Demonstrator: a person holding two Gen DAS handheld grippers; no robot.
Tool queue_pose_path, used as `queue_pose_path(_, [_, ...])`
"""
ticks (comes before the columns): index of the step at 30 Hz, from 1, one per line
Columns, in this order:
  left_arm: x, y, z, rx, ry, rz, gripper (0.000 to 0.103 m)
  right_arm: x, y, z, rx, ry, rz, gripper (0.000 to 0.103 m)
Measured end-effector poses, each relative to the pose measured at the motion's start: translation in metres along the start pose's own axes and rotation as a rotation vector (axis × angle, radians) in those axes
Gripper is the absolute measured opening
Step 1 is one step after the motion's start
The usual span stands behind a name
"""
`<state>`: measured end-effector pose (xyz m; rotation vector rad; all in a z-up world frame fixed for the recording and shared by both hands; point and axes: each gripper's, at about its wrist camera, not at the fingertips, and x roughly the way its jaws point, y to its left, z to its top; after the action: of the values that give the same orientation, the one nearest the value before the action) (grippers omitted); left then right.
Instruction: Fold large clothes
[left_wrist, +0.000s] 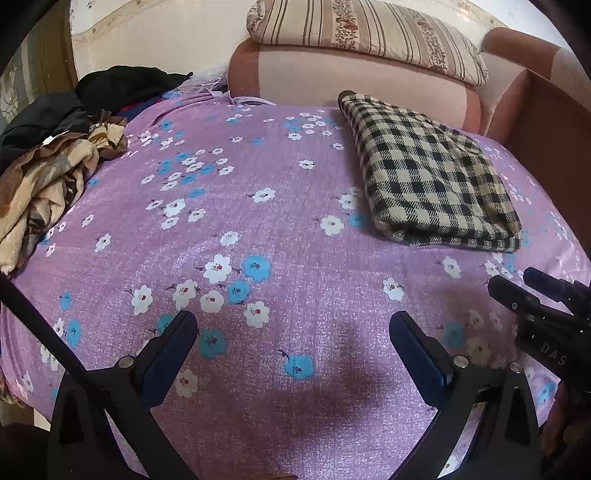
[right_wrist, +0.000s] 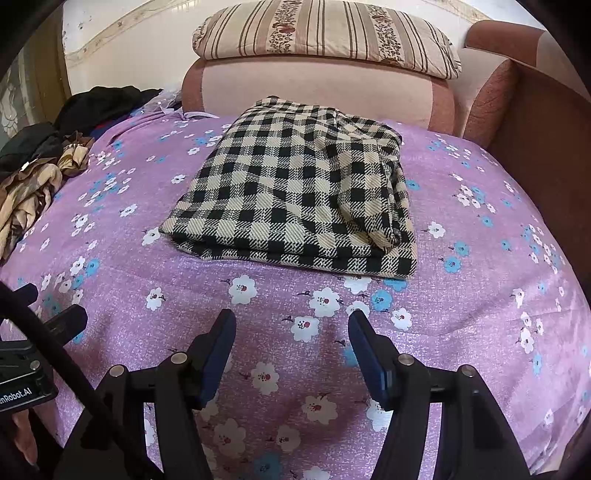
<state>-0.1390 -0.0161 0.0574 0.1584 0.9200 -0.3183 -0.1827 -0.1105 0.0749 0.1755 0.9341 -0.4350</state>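
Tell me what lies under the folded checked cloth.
The checked cloth lies on the purple flowered sheet, which shows all around it. Whatever is beneath the sheet, or between the cloth's folded layers, is covered and cannot be seen.

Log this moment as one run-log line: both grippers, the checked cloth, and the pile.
left gripper: open, empty | right gripper: open, empty | black-and-beige checked cloth: folded, on purple floral sheet | brown-and-black clothes pile: unfolded

Even soft indoor light, sharp focus; faint shadows on bedspread (left_wrist: 332, 369) near bottom edge; fisheye bending, dark corners.
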Motion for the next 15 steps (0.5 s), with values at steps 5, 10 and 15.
queue_pose_path(5, [0.0006,-0.0007,-0.0005,-0.001,0.002,0.003,0.103,0.0004,-0.0001,0.0004,-0.002,0.001,0.0,0.068])
queue_pose_path(10, [0.0011,-0.0003,-0.0007,0.0,0.003,0.004,0.103,0.001,0.0008,-0.0002,-0.012,0.001,-0.003,0.069])
queue_pose_path(15, [0.0022,-0.0012,-0.0019,0.002,0.006,0.009,0.103,0.0009,0.0013,-0.0002,-0.017,0.0,-0.008,0.069])
